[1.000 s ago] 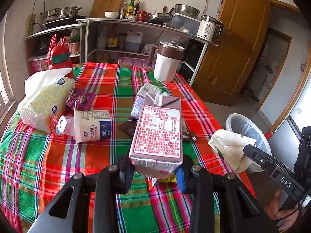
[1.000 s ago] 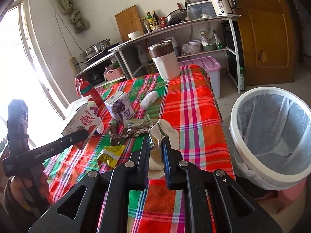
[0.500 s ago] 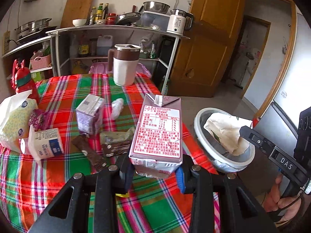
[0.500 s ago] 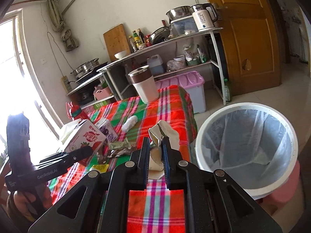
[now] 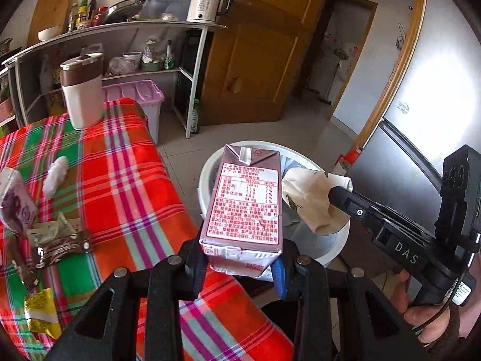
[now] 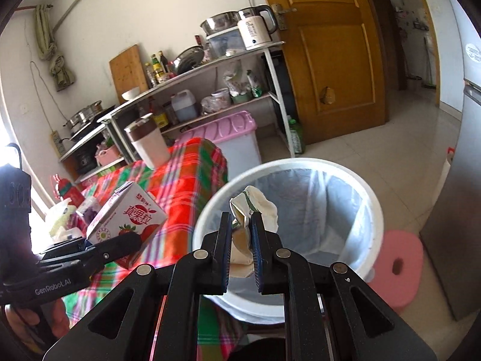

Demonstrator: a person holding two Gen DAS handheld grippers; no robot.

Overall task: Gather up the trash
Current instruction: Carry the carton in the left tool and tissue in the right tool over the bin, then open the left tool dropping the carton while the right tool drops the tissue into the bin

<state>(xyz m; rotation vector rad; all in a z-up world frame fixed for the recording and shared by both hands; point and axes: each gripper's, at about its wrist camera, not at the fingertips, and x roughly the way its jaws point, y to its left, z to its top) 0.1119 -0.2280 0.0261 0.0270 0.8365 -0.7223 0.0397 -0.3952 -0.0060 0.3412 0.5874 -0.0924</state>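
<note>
The left gripper (image 5: pixel 240 267) clamps one boxy, glossy milk carton (image 5: pixel 246 204); the right gripper (image 6: pixel 242 234) pinches one crumpled, seemingly paper wrapper (image 6: pixel 255 207) over the round white plastic-lined bin (image 6: pixel 372 210), right of the plaid-clothed table (image 5: pixel 126 186).

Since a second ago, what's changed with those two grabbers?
Both swung from over the plaid table toward the white lined bin. The right gripper still pinches the crumpled cream paper, now over the bin; the left gripper still clamps the pink milk carton.

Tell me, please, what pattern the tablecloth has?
Red, green and orange plaid tablecloth, clearest in the left wrist view.
</note>
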